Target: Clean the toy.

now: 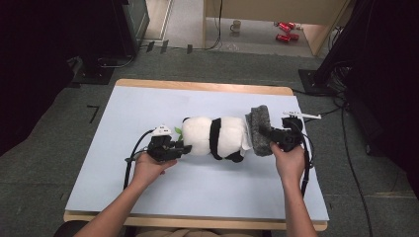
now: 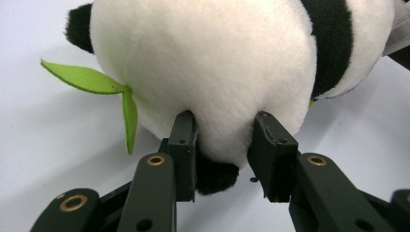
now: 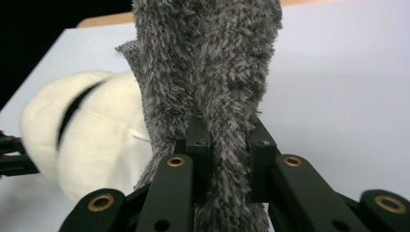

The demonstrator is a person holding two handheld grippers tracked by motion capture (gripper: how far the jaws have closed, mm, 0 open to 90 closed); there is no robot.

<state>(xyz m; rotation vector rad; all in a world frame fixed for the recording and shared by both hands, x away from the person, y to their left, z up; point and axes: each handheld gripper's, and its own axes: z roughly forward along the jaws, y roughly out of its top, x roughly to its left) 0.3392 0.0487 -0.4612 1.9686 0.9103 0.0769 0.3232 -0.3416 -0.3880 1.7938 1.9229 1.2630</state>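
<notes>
Clearly soft stuff: plush panda (image 1: 213, 138) lies on table (image 1: 148, 197) between grippers — left gripper (image 2: 225, 140) pinches its white fluff, right gripper (image 3: 227, 140) clamps grey fuzzy cloth (image 3: 208, 72) (light, floppy). Plush compresses — grip deep, not surface fluff.

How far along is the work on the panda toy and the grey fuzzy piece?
Done: both grips are set. The left gripper pinches the panda toy at one end; the right gripper clamps the grey fuzzy cloth at the other end. Whether the cloth is going on or coming off can't be told; either way, that remains.
</notes>
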